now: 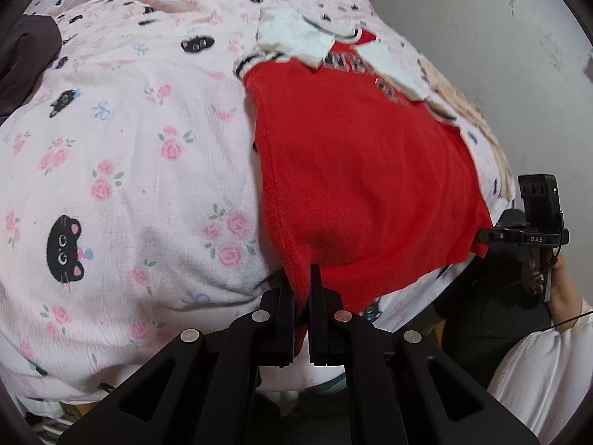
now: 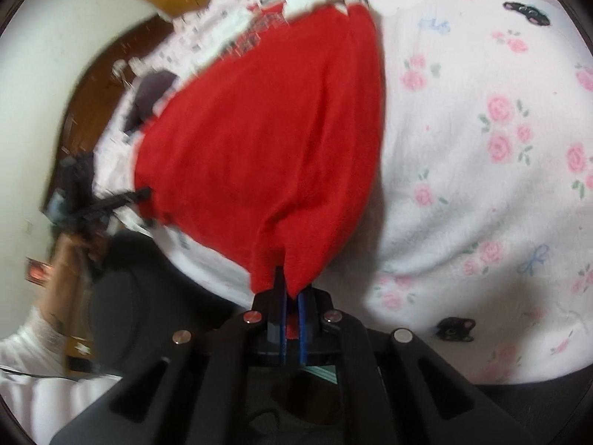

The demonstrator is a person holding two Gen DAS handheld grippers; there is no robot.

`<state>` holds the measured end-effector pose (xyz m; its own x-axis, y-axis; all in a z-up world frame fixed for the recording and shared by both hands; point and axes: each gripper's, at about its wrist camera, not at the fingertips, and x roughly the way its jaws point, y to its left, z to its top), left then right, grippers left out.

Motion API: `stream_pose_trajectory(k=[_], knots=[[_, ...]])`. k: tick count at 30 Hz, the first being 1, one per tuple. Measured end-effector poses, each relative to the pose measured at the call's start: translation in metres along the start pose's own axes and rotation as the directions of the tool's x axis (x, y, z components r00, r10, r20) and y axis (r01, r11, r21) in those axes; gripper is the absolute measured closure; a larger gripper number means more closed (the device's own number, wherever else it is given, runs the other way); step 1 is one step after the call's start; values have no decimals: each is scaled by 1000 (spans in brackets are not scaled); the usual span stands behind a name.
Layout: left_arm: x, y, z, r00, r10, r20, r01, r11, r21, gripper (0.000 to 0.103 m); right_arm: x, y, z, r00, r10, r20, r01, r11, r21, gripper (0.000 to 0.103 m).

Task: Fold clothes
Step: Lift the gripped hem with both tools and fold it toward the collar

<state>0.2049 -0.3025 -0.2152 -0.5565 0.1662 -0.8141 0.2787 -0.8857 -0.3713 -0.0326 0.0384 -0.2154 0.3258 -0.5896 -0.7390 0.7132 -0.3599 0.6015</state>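
L gripper & R gripper each pinch red shirt hem; floral bedspread underneath.

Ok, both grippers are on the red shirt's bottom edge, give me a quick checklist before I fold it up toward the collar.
1. Left gripper pinching the hem of the red shirt: ok, jaws closed on fabric.
2. Right gripper pinching its corner: ok, red cloth sits between the blue pads.
3. White sleeves folded in over the chest: ok.
4. Shirt body flat: not ok, it bunches into ridges near both grips.
5. Hem level between the two grips: cannot tell.
6. Bedspread caught in either grip: cannot tell.
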Motion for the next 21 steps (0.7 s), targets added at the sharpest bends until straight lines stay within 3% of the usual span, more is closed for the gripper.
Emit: stream_pose_trajectory(k=[4, 7, 14, 21], knots=[[-9, -5, -2, 998, -26, 51, 27, 1000, -6, 99, -24, 4, 6, 987, 141, 71, -143, 989, 22, 98], [-15, -9, -3, 996, -35, 88, 36, 999, -10, 99, -35, 0, 12, 976, 186, 108, -191, 981, 37, 98], [-24, -6, 0, 985, -62, 162, 72, 996, -55, 99, -42, -14, 17, 956, 243, 164, -260, 961, 90, 98], [-34, -17, -6, 976, -88, 198, 99, 994, -48, 99, -50, -4, 13, 950, 289, 118, -292, 956, 9, 98]])
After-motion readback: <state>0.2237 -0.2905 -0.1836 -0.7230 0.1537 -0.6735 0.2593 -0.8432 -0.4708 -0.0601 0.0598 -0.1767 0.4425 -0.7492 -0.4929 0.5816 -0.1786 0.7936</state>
